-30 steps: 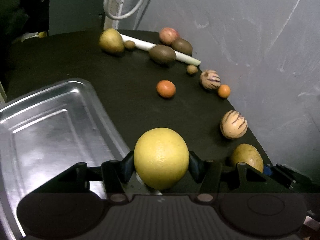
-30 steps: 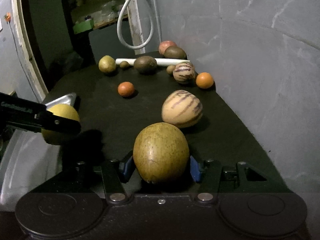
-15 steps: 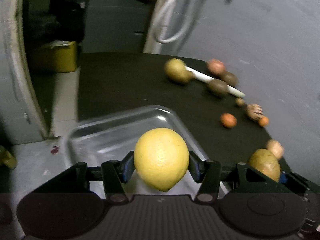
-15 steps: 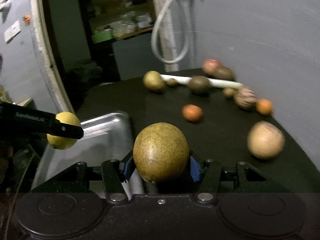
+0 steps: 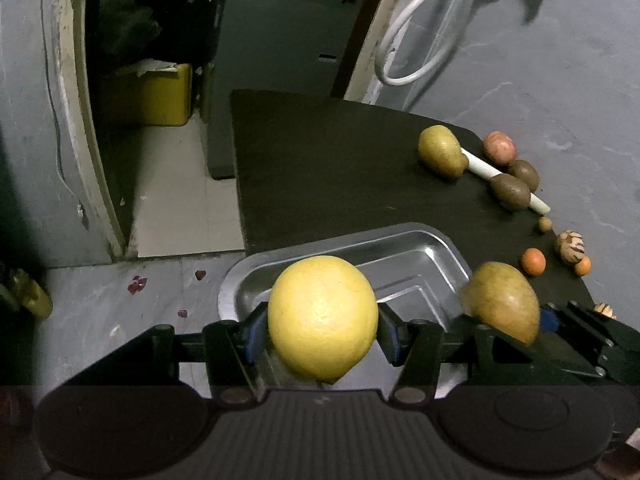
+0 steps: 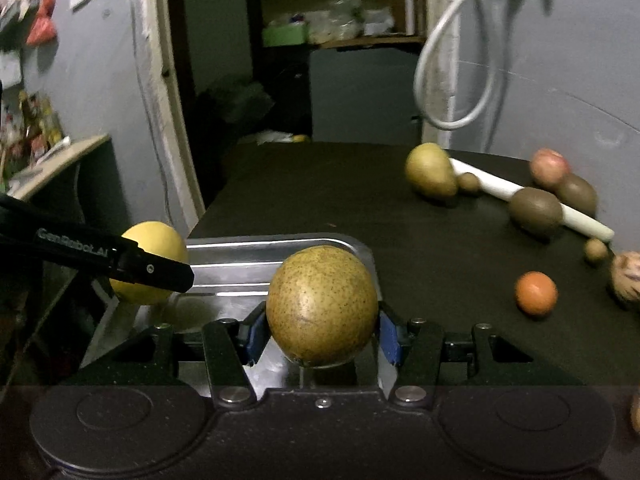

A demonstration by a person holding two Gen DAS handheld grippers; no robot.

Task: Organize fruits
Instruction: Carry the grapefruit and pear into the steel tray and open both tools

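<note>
Fruits were mostly not sorted yet. My left gripper [image 5: 323, 336] had its jaws clenched on a yellow citrus [image 5: 322, 318], my right gripper [image 6: 322, 338] had its jaws clenched on a speckled pear [image 6: 322, 305]. Both hung over the near end of the metal tray [image 5: 404, 254], which sat at the tabletop [image 5: 328, 168] edge. Citrus over the left part of the tray, pear just beside it on the right. Neither was set down. Tray looked bare from what showed; its near part was hidden behind the fruit and jaws.

Left on the tabletop, by my count: a second pear [image 5: 442, 151], a pink apple-like fruit [image 5: 498, 147], two brown kiwis [image 5: 512, 191], a small brown round fruit [image 5: 544, 224], two oranges [image 5: 532, 261], a striped melon-pear [image 5: 569, 242], and another striped one at the right rim, partly cut off. All lay along the far right side near the wall, some touching a white tube [image 5: 484, 168]. So I'd judge this early: two in hand, nothing placed, nine or so to go.

Looks: citrus smooth, pale yellow, dimpled skin, small nub underneath. Pear greenish-brown, fine dark speckles, dull sheen. Both filled the jaws fully, pads on the widest part.
</note>
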